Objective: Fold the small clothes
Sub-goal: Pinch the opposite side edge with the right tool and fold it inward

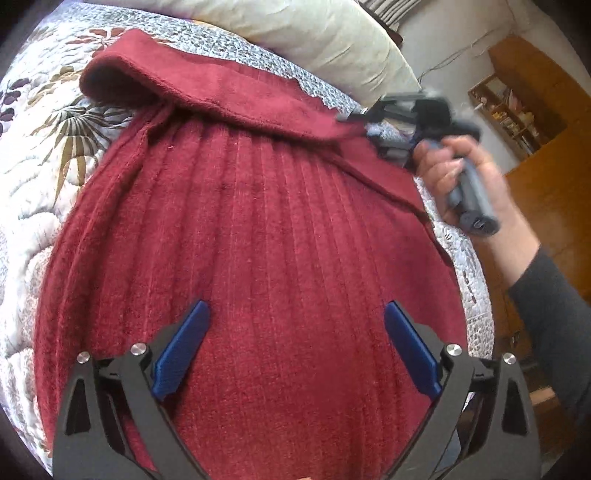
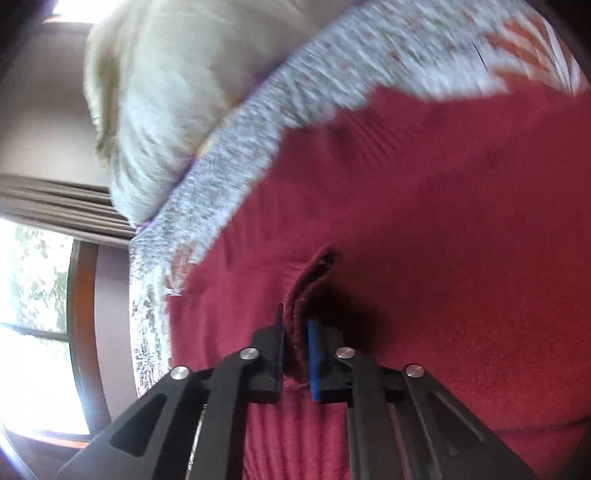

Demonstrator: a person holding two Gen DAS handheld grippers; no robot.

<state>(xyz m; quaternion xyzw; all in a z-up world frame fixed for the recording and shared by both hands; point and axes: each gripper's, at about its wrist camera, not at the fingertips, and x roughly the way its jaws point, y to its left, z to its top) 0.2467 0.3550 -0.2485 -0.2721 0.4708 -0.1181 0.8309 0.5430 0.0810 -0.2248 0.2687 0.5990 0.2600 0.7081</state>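
Knitwear, a red ribbed garment, fills the frame's middle on the quilt. The right gripper pinches its edge, seen only in the right view; that thin pinch could slip. The left gripper hovers, jaws apart, showing the turned-over flap at upper left.

Dark red ribbed garment, floral quilt

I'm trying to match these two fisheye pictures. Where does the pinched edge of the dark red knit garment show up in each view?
Left wrist view: upper right, where the right hand-held gripper holds the folded-over edge of the dark red knit garment.
Right wrist view: lower centre, a ridge of garment clamped between the fingers.
Shared landmark: the cream pillow beyond the floral quilt.
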